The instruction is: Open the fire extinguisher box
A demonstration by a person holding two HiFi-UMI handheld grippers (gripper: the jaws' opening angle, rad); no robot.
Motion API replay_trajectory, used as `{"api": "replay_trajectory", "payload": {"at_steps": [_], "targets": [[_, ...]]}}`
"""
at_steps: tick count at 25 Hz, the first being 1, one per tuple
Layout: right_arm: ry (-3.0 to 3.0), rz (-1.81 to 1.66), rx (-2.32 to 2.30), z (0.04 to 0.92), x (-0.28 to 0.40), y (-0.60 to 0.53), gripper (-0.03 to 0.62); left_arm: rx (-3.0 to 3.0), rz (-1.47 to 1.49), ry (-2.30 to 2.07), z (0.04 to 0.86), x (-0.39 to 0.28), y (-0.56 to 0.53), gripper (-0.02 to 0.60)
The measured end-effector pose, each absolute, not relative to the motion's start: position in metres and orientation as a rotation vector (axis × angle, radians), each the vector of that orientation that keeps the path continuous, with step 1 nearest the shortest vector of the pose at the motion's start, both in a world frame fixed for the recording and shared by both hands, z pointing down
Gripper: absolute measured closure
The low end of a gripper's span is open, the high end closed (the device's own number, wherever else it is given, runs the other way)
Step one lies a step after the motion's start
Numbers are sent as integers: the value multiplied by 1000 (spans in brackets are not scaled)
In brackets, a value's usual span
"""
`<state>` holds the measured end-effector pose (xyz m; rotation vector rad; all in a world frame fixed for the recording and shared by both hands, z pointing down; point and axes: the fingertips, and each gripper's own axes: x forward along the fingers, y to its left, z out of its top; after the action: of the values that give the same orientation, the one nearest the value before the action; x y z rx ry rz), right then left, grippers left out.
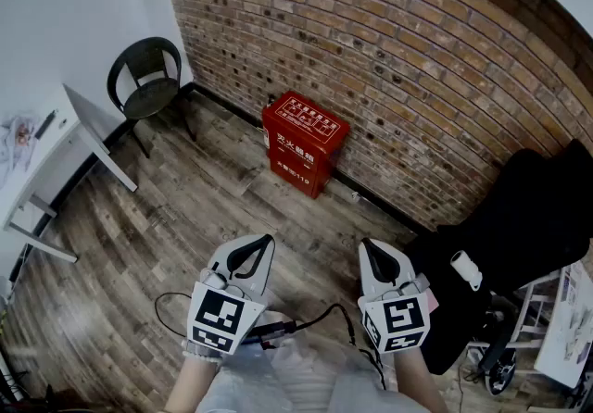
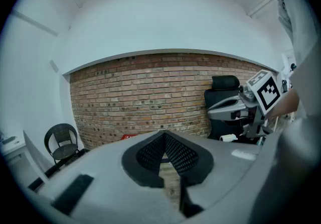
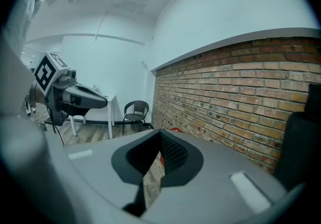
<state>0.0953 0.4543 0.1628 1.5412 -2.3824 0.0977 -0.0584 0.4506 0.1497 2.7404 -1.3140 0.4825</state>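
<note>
The red fire extinguisher box (image 1: 304,143) stands on the wooden floor against the brick wall, its lid down, a good way ahead of both grippers. My left gripper (image 1: 267,241) and right gripper (image 1: 368,244) are held side by side near the bottom of the head view, both pointing toward the box and both shut on nothing. In the left gripper view the jaws (image 2: 163,135) meet at the tip, and a sliver of the red box (image 2: 131,137) shows just left of them. A red edge of the box (image 3: 175,129) peeks past the shut right gripper (image 3: 160,135) in the right gripper view.
A black chair (image 1: 145,82) sits in the left corner beside a white table (image 1: 56,152). A black office chair (image 1: 528,235) stands at the right. A black cable (image 1: 167,309) lies on the floor near my feet. The brick wall (image 1: 389,41) runs behind the box.
</note>
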Motion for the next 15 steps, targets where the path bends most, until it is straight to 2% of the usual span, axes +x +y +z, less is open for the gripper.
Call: {"api": "replay_trajectory", "payload": {"at_steps": [15], "targets": [[-2394,86,1522,162,88,461,589,2735,481,-1329,149,-65,457,584]]}}
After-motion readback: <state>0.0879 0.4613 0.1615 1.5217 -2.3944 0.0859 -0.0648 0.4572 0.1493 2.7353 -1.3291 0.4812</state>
